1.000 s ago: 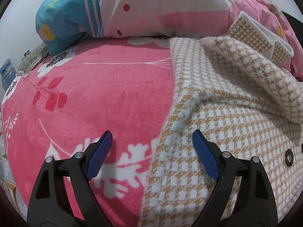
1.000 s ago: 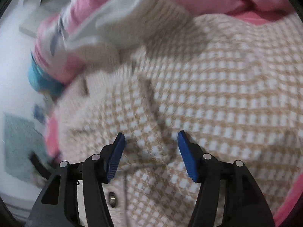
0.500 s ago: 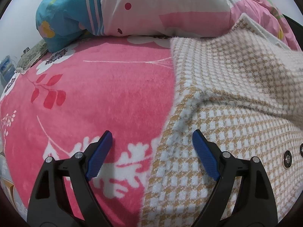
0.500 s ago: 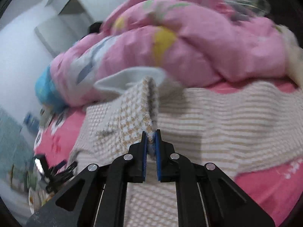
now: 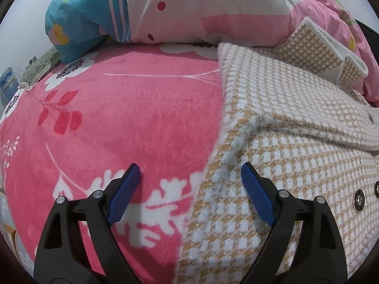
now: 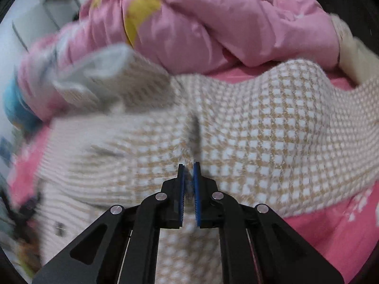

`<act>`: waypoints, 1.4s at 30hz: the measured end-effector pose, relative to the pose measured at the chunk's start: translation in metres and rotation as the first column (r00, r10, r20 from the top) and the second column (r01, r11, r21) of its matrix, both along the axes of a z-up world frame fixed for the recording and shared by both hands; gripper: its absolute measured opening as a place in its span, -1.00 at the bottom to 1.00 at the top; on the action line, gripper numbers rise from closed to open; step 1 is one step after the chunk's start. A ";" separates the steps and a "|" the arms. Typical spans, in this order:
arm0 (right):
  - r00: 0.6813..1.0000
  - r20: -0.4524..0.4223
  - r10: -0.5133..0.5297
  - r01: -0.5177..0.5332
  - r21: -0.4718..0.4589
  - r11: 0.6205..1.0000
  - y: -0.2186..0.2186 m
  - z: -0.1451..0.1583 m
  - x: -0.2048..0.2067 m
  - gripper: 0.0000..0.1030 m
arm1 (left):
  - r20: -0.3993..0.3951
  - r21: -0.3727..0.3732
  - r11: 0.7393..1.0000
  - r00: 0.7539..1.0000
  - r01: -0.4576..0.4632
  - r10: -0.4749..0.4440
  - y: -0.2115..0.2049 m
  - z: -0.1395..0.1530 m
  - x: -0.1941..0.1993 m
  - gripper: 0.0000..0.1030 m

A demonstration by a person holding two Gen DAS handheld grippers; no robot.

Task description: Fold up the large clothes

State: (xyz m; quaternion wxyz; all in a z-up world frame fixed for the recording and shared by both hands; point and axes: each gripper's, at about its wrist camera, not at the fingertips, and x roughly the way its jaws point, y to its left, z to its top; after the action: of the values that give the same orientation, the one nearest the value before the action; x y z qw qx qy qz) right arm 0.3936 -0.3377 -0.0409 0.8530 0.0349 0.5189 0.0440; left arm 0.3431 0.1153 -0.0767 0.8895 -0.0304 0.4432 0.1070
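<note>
A tan-and-white houndstooth coat (image 5: 284, 146) lies on a pink floral blanket (image 5: 132, 118), part of it folded over itself, with metal snaps at the right. My left gripper (image 5: 190, 184) is open and empty, low over the coat's left edge where it meets the blanket. In the right wrist view the coat (image 6: 272, 130) fills the middle. My right gripper (image 6: 188, 177) is shut on a pinched fold of the coat and holds it up. The coat's white-lined collar (image 6: 113, 75) is blurred behind.
A rumpled pink quilt (image 6: 213, 28) is piled at the far side of the bed. It shows in the left wrist view (image 5: 213, 7) beside a blue pillow (image 5: 83, 23). The pink blanket (image 6: 331, 232) shows at the lower right.
My right gripper closed on a fold of the coat and has drawn it sideways; the raised layer has dropped lower over the coat. My left gripper has stayed open in place.
</note>
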 end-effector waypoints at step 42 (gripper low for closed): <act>0.971 -0.049 0.233 -0.235 -0.049 0.971 0.094 0.010 -0.008 0.33 | 0.077 0.030 0.985 0.982 0.172 -0.174 -0.108 0.091 0.055 0.64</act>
State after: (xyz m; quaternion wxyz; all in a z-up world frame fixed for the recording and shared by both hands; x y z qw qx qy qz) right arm 0.3857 -0.2440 -0.0308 0.8312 -0.0489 0.5385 0.1295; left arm 0.3982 0.0073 0.0142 0.9126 0.0141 0.4072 0.0330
